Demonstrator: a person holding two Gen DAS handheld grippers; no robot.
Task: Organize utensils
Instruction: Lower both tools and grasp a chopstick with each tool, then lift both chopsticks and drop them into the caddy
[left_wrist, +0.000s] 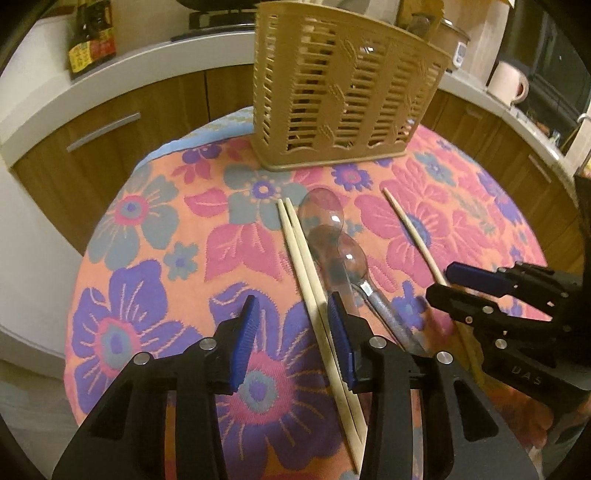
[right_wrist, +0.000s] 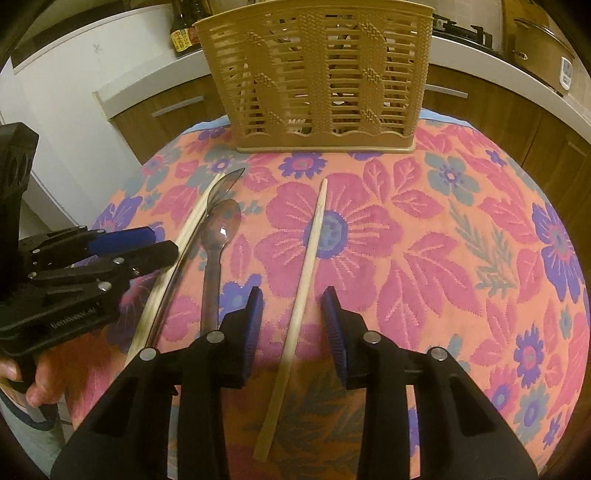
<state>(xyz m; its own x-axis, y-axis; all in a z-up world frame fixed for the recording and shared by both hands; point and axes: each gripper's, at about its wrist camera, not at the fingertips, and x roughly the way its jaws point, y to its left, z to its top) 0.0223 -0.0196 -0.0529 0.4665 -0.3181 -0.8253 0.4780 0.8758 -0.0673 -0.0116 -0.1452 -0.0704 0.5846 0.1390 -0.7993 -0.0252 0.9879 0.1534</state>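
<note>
A tan slatted utensil basket (left_wrist: 343, 96) (right_wrist: 321, 77) stands upright at the far side of the round table. A pair of pale chopsticks (left_wrist: 306, 273) (right_wrist: 173, 258) lies beside two metal spoons (left_wrist: 340, 251) (right_wrist: 218, 251). A single chopstick (left_wrist: 413, 236) (right_wrist: 299, 291) lies apart to the right. My left gripper (left_wrist: 291, 332) is open above the table, just left of the chopstick pair. My right gripper (right_wrist: 291, 325) is open with the single chopstick between its fingers, untouched. Each gripper shows in the other's view, the right (left_wrist: 454, 284) and the left (right_wrist: 147, 243).
The table wears an orange floral cloth (left_wrist: 155, 229) (right_wrist: 443, 258). Behind it run wooden cabinets under a white counter (left_wrist: 122, 66) with a sauce bottle (left_wrist: 90, 37), a stove, a pot (right_wrist: 543, 51) and a mug (left_wrist: 508, 83).
</note>
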